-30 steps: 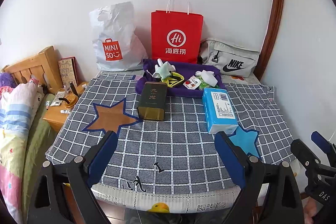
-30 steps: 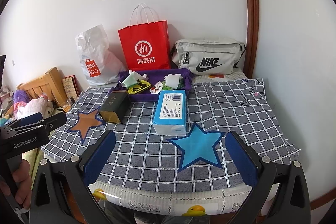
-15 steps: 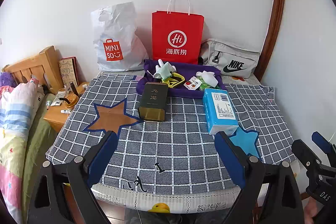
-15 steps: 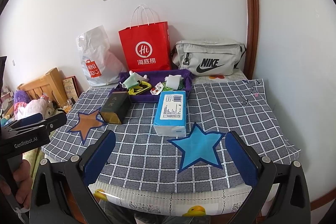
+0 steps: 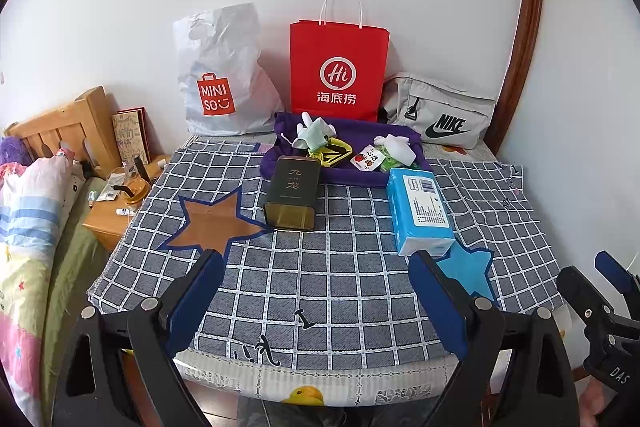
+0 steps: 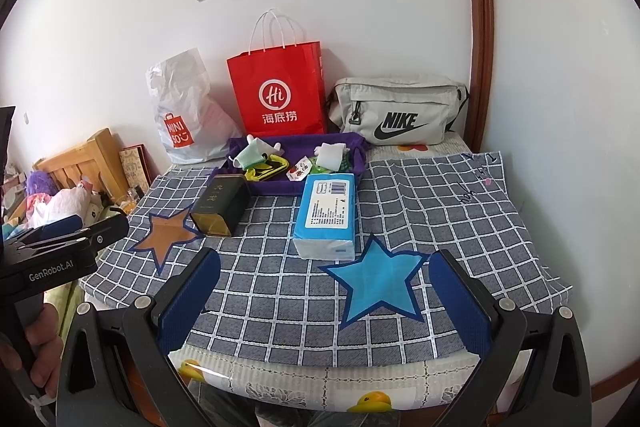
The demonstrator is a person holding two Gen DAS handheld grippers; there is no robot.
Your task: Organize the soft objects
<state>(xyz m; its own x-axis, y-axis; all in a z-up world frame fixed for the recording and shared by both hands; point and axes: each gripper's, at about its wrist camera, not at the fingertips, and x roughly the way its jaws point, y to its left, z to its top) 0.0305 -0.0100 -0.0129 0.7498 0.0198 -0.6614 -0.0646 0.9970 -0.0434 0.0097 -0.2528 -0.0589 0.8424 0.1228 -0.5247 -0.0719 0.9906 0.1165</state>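
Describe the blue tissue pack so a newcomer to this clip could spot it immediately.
Start at the red paper bag against the wall, then drop to the purple tray before it. The tissue pack lies on the checked cloth just in front of the tray's right end: a soft light-blue packet with a white printed label, unlike the dark tin beside it.

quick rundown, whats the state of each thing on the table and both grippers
left gripper: open, empty
right gripper: open, empty
dark tin: lying on its side
tissue pack: lying flat, sealed
purple tray: holding small soft items
red paper bag: upright
grey waist bag: zipped shut
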